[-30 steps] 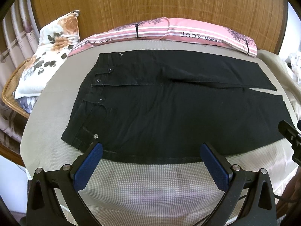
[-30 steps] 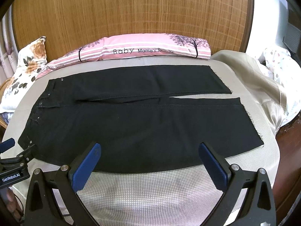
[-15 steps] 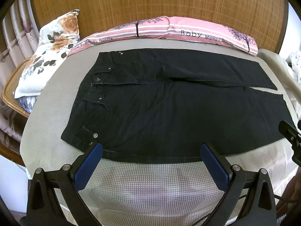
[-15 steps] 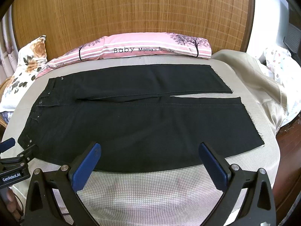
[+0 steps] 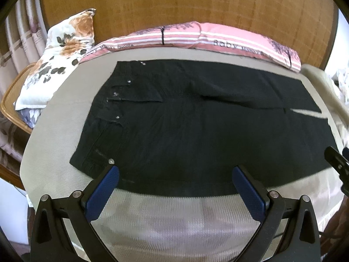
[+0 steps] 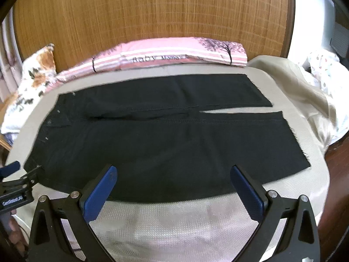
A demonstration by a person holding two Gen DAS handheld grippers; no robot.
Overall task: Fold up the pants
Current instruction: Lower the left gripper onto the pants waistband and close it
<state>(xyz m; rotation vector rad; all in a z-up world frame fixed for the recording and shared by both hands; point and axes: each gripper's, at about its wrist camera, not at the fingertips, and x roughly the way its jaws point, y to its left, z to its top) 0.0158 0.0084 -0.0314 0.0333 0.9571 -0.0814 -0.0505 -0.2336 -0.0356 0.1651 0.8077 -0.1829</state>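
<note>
Black pants (image 5: 196, 126) lie flat on the beige bed cover, waistband to the left, both legs stretched to the right (image 6: 174, 139). My left gripper (image 5: 175, 174) hovers open over the pants' near edge by the waist, its blue pads (image 5: 102, 190) wide apart and holding nothing. My right gripper (image 6: 173, 174) is open too, over the near edge of the front leg, and empty. The other gripper shows at the side edge of each view: the right one (image 5: 337, 159) at the right, the left one (image 6: 15, 174) at the left.
A pink striped pillow (image 5: 196, 37) and a floral pillow (image 5: 59, 56) lie along the woven headboard. A beige blanket (image 6: 305, 100) is bunched at the right. A wicker chair (image 5: 13, 100) stands left of the bed. The bed cover (image 6: 174, 224) runs to the near edge below me.
Both grippers have moved slightly forward and lower toward the pants' near edge; the current views are blurred by that motion. The pants have not moved.
</note>
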